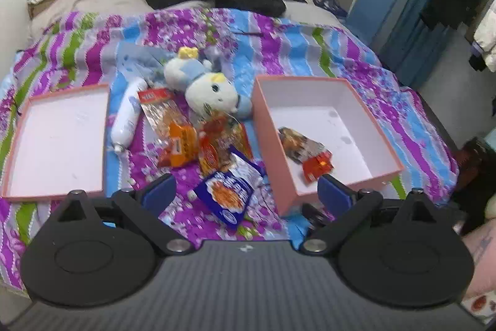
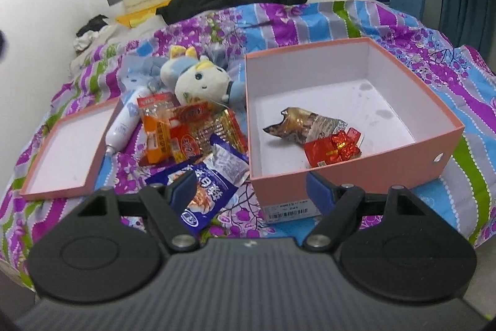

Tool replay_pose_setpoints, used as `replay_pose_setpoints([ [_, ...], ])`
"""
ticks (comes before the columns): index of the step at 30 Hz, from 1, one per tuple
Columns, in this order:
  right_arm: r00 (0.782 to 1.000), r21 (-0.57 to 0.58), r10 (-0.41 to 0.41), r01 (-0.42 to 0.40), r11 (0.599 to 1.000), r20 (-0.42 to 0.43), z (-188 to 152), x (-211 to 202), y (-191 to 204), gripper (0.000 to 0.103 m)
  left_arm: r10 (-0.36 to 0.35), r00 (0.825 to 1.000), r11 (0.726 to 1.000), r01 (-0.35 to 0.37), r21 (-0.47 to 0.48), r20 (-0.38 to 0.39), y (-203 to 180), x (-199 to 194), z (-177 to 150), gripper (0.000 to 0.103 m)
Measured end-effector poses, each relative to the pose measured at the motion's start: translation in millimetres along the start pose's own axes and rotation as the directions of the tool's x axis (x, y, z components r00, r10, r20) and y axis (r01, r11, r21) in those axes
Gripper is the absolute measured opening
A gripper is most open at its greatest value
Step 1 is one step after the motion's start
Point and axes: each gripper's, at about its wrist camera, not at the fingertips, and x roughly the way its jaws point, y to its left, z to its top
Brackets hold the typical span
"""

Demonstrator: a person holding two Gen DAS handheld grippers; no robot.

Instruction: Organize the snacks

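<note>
Both pairs of tongs are seen held over a bed covered by a striped purple, blue and green floral quilt [image 1: 310, 45]. The left gripper [image 1: 246, 191] is spread wide with nothing between its blue-padded fingers [image 1: 161, 191]; the same holds for the right gripper [image 2: 251, 191], whose jaws stand apart and empty.

Just ahead of the left gripper, between its fingers, a blue-and-white plastic snack packet with an orange picture [image 1: 231, 191] is found lying on the quilt. In the right wrist view this packet [image 2: 201, 185] is partly covered by the left finger of the right gripper. Beyond it, a loose heap of orange, red and clear-wrapped snack packets [image 1: 198, 141] is spread, with a white squeeze tube [image 1: 127, 117] to its left and a white-and-blue plush toy [image 1: 210, 89] behind.

Ahead and to the right of both grippers, an open pink cardboard box with a white interior [image 2: 350, 172] is set on the quilt. Inside it, a crumpled brown-and-silver foil packet [image 2: 297, 123] and a shiny red foil packet [image 2: 334, 149] are lying, touching each other. Far to the left, the shallow pink box lid [image 1: 18, 126] is lying upturned.
</note>
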Motion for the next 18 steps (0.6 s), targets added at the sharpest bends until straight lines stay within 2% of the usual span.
replay_pose_setpoints([
  [2,1.000,-0.013,-0.007,0.006,1.000,-0.009,1.0,3.8,2.9,0.079,-0.019,1.000,1.000,0.019,-0.015,-0.008,2.8,-6.7,2.8,0.099],
  [4,1.000,-0.022,-0.008,0.007,1.000,-0.017,1.3,6.7,7.1,0.079,-0.004,1.000,1.000,0.004,-0.019,0.012,7.4,-8.2,2.7,0.099],
  [8,1.000,-0.040,0.013,-0.014,0.999,-0.028,0.7,9.0,18.8,0.079,-0.012,0.997,0.996,0.006,-0.085,-0.076,22.9,4.0,3.0,0.099],
  [10,0.999,-0.050,0.016,-0.018,0.999,-0.037,-0.3,10.2,24.5,0.079,0.008,0.997,0.997,-0.014,-0.079,-0.077,27.4,5.8,2.0,0.099],
  [18,0.997,-0.048,0.045,-0.048,0.998,-0.067,-4.7,17.9,39.4,0.079,-0.001,0.995,0.992,-0.012,-0.126,-0.100,44.2,14.4,2.2,0.099],
])
